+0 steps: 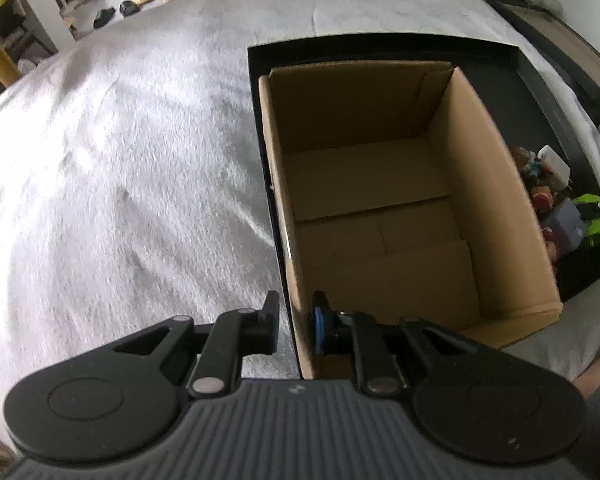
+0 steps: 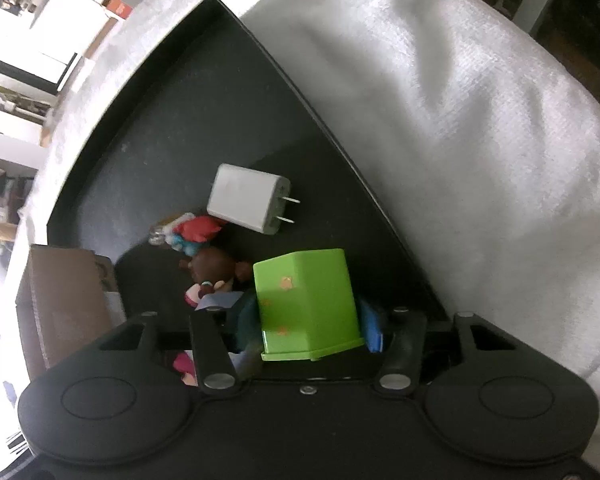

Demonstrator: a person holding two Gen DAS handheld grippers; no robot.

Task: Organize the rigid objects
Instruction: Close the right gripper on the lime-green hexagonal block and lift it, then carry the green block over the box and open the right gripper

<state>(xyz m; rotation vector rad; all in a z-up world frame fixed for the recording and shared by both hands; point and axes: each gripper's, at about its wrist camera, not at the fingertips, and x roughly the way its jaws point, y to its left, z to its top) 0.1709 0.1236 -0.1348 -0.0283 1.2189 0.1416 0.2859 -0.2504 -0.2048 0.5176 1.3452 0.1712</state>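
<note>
Left gripper (image 1: 295,322): clamped on near-left wall of cardboard box (image 1: 380,200), one finger outside, blue-padded finger inside; likely steadying box for loading.
Cardboard box: open-topped, standing in left part of black tray (image 2: 147,168); interior bare, bottom flaps visible, nothing loaded.
Black tray: resting on white fuzzy blanket (image 1: 119,160); right part holds loose small items beside box.
Tray contents: white wall charger (image 2: 247,198), prongs pointing right; red-and-blue figurine (image 2: 191,232); brown-haired figurine (image 2: 213,268); others partly hidden.
Right gripper (image 2: 310,322): jaws closed onto green block (image 2: 306,304), blue pads against both sides; block low over tray, presumably bound for box.
</note>
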